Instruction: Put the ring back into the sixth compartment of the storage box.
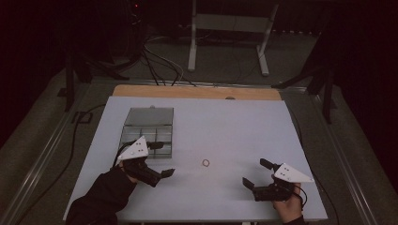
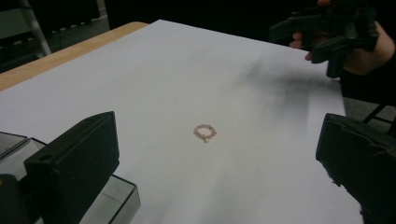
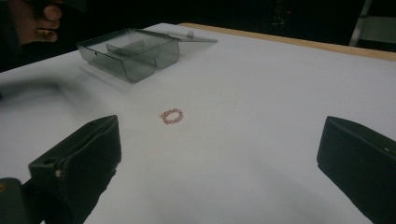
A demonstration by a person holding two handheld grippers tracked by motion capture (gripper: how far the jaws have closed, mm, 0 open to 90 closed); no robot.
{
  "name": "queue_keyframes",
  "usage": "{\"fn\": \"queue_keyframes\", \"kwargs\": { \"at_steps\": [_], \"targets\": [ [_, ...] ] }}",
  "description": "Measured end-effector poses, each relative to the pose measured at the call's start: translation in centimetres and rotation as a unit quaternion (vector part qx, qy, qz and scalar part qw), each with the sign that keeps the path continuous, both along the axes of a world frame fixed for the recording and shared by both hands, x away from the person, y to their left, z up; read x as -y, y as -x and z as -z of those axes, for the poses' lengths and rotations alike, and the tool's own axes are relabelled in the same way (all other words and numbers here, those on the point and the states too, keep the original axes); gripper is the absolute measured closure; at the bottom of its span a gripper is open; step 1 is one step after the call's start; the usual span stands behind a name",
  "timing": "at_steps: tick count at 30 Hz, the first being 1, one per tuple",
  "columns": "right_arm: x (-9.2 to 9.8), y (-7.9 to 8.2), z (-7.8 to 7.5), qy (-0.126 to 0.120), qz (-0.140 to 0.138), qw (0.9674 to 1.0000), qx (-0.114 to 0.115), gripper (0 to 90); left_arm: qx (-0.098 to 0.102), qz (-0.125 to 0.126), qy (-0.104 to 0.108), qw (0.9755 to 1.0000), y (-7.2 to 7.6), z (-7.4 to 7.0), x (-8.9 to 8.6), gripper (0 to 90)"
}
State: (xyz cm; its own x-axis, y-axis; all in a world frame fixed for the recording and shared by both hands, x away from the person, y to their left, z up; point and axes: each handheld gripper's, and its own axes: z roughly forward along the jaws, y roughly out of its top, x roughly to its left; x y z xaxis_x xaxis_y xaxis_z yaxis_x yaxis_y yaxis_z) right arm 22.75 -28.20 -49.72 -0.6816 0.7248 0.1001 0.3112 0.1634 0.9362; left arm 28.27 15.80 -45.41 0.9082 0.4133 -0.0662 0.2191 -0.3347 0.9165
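no readable text, no labels, no numbers anywhere

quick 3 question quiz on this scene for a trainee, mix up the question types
1. True or false: the beaded bracelet lies inside the compartment box.
2. Multiple choice: the left tongs stand (A) shut on the bracelet, (B) open and holding nothing, (C) shut on the box lid.
3. Fill in: the bracelet lies on the white table top, between the left tongs and the ____ tongs.

Key
1. False: it lies loose on the table top, apart from the box.
2. B
3. right; these are open too.
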Motion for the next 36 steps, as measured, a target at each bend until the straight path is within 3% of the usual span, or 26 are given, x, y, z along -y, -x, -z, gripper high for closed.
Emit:
{"fn": "queue_keyframes", "kwargs": {
  "at_steps": [24, 36],
  "targets": [
    [0.0, 0.0, 0.0, -0.002, -0.003, 1.0, -0.005, 0.0, -0.029, 0.0, -0.01, 0.9995, -1.8, 0.5, 3.8, 0.5],
    [0.2, 0.0, 0.0, -0.007, -0.002, 1.0, -0.006, 0.0, -0.04, 0.008, -0.02, 0.999, -2.2, 1.6, 7.2, 0.5]
  ]
}}
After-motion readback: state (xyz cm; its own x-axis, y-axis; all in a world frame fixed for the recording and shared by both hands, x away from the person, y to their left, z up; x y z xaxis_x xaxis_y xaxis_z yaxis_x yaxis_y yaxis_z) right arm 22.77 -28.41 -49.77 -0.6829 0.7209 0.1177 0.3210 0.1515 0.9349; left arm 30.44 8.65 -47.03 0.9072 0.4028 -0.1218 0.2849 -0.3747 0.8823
